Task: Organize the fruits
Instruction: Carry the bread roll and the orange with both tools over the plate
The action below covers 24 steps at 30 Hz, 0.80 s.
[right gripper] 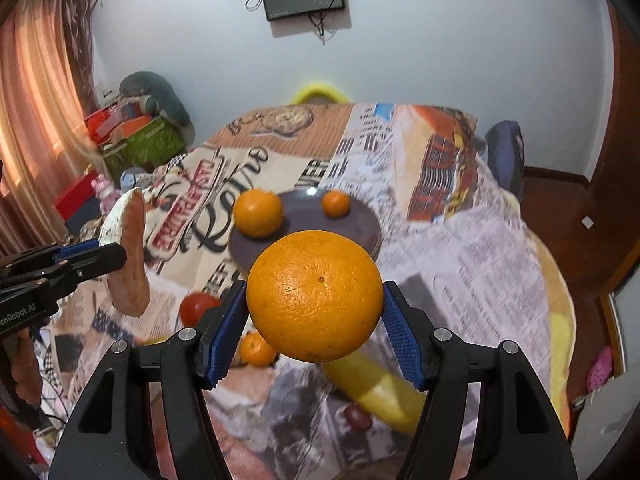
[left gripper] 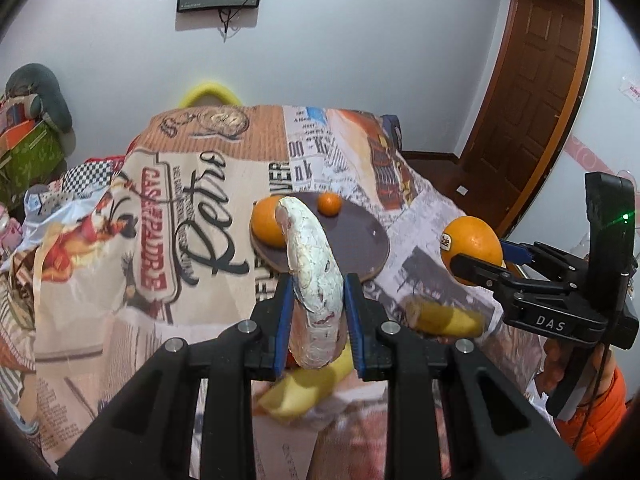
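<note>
Both grippers are loaded. In the left wrist view, the left gripper [left gripper: 316, 312] sits at lower centre of the frame, its blue pads pinching a curved slice [left gripper: 310, 264] with a white mottled rind and a pinkish-orange inner face; what fruit it is I cannot tell. The slice stands upright, its tip rising in front of the dark plate [left gripper: 352, 236] at mid-frame.

In the right wrist view, the right gripper [right gripper: 316, 320] at lower centre clamps a large orange [right gripper: 314, 294] between its blue pads, held above the table [right gripper: 480, 240], which is covered with a newspaper-print cloth.

On the plate lie a medium orange [right gripper: 258, 214] at its left edge and a small mandarin [right gripper: 336, 203] toward its far side, apart from each other.

Still on the cloth, in the lower part of the right wrist frame: a red tomato-like fruit [right gripper: 198, 307] just left of the gripper's left pad, another small mandarin [right gripper: 258, 348] partly hidden behind that pad, a yellow banana [right gripper: 376, 392] lying below the held orange, and a small dark red fruit [right gripper: 358, 416] touching or just beside the banana. In the left wrist view a second banana [left gripper: 444, 318] lies at right of centre, blurred.
</note>
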{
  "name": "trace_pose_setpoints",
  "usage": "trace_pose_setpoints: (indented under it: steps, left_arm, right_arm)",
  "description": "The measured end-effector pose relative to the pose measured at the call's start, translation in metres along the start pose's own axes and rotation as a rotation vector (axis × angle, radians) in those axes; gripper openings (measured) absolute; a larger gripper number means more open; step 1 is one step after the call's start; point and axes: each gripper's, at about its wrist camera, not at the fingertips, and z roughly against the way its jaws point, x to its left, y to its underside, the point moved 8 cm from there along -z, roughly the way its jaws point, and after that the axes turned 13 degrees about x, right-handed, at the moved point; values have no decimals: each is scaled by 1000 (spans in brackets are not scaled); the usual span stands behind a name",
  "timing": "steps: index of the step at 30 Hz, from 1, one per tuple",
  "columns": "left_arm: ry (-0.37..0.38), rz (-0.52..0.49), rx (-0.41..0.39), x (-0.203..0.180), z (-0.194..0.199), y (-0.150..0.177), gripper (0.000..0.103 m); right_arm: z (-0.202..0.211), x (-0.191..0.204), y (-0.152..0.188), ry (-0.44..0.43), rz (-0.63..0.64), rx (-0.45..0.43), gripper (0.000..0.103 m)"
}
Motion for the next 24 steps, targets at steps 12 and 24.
trace_pose_setpoints:
  steps: [12, 24]
  left_arm:
    - [1, -37, -28, -9, -25, -48, 25]
    - [46, -27, 41, -9, -85, -76, 25]
  right_arm:
    - [-14, -18, -43, 30, 17, -37, 63]
    - [-57, -36, -70, 48, 30, 1, 63]
